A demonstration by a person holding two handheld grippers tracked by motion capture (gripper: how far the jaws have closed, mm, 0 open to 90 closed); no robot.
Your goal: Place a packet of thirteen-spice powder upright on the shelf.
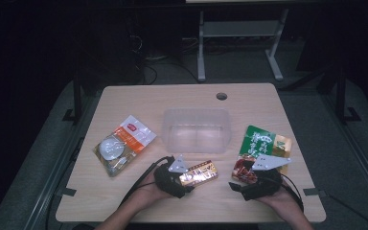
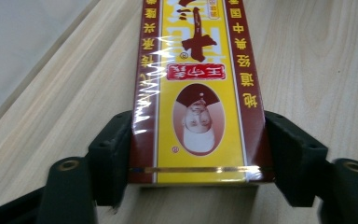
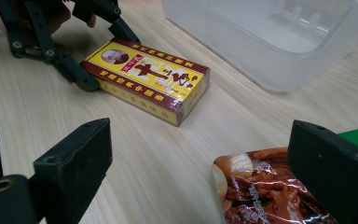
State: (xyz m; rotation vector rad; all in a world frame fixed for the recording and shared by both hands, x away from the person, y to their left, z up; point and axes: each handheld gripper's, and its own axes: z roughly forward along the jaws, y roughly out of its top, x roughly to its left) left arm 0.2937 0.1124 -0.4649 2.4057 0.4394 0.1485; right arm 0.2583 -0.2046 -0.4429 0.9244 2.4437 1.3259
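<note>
The left tongs [image 1: 187, 181] straddle the near end of the yellow-and-maroon box [image 1: 199, 173], jaws against both long sides, grasping it. The box lies flat on the counter [image 1: 124, 196], its long axis running away from those tongs, up and rightward, just in front of the clear tub [image 1: 197, 129]. The right tongs [image 1: 235, 186] stand released over the brown-and-green pouch [image 1: 261, 151].

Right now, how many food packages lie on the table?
3: an orange-white pouch left of the clear bin, a yellow box between the left gripper's jaws, a green pouch at right.
</note>
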